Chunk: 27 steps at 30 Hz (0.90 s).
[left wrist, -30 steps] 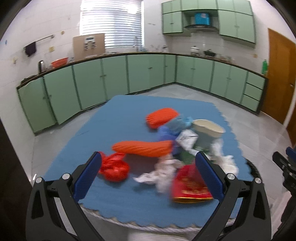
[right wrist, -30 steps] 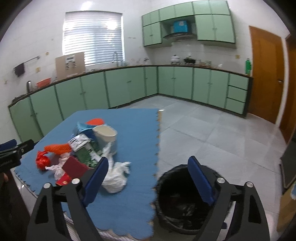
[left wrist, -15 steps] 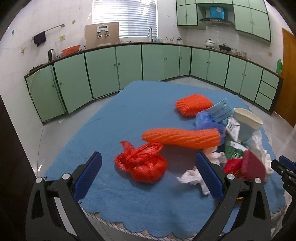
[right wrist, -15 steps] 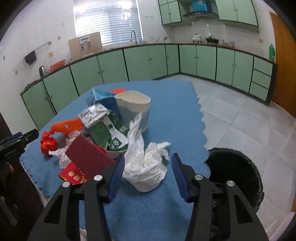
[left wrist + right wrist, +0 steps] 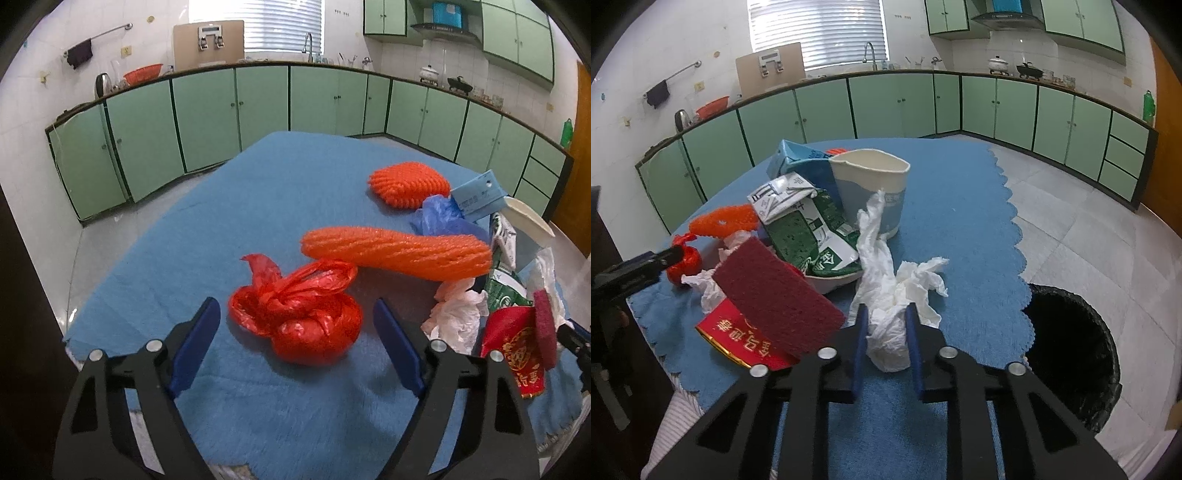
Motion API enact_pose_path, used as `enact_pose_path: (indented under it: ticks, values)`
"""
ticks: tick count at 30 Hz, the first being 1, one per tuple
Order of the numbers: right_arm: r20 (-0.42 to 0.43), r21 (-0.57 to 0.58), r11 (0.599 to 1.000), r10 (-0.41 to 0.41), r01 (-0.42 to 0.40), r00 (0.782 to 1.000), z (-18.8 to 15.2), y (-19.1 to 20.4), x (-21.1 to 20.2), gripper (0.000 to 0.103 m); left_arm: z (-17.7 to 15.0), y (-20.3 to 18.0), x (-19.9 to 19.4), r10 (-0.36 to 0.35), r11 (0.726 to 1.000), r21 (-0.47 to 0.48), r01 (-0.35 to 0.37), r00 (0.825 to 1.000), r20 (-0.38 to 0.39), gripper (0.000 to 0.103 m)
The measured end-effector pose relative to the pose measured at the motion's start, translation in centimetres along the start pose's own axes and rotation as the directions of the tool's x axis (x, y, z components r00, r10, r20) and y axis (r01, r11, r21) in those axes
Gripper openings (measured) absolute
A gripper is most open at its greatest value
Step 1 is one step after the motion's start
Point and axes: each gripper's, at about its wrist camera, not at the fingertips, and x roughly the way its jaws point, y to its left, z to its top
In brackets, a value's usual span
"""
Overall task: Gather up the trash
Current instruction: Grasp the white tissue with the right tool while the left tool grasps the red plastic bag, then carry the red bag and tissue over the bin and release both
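Observation:
A pile of trash lies on a blue mat (image 5: 258, 192) on a table. My left gripper (image 5: 297, 314) is open, its fingers either side of a knotted red plastic bag (image 5: 306, 314). My right gripper (image 5: 886, 314) is shut on a crumpled white tissue (image 5: 890, 295) that rests on the mat (image 5: 960, 206). Beside the tissue lie a maroon scouring pad (image 5: 779, 295), a red envelope (image 5: 738, 339), a green carton (image 5: 809, 232) and a paper cup (image 5: 871, 184). A black trash bin (image 5: 1071, 339) stands on the floor to the right of the table.
Orange foam nets (image 5: 395, 251) (image 5: 410, 184), a blue bag (image 5: 439, 221) and a blue carton (image 5: 476, 195) lie behind the red bag. Green kitchen cabinets (image 5: 258, 107) line the far walls. The mat's scalloped edge (image 5: 1015, 236) faces the bin.
My left gripper moved forward and narrowed around the red bag. My right gripper moved forward and closed on the white tissue.

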Motion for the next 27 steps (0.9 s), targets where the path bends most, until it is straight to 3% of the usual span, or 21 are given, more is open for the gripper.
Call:
enact_pose_path:
  ticks: [1,3,5,9,20,27]
  values:
    - [0.008,-0.003,1.0,-0.003,0.003,1.0,0.0,0.0,-0.3,0.018,-0.1,0.0,0.4,-0.001,1.0,-0.002,0.001,1.0,-0.008,0.076]
    - [0.023,-0.007,1.0,-0.009,0.009,1.0,0.2,-0.1,-0.9,0.018,-0.3,-0.2,0.9,-0.018,1.0,-0.014,0.018,0.999,-0.026,0.058]
    - [0.032,-0.005,1.0,-0.012,0.013,0.999,0.5,-0.1,-1.3,0.018,-0.5,0.0,1.2,-0.053,0.998,-0.036,0.051,0.998,-0.033,0.053]
    - [0.057,0.007,1.0,-0.015,0.015,0.998,1.1,-0.3,-2.3,0.018,-0.8,-0.3,1.1,-0.044,0.998,-0.035,0.043,0.999,-0.013,0.045]
    - [0.173,0.021,1.0,-0.016,0.013,0.985,2.5,-0.7,-6.0,0.017,0.2,1.1,-3.8,0.02,0.998,-0.069,-0.014,0.996,0.085,0.039]
    - [0.254,0.046,0.999,-0.04,0.029,0.966,3.3,-1.9,-8.6,0.017,2.3,-1.2,-7.7,-0.047,0.998,-0.035,0.054,0.983,0.177,0.038]
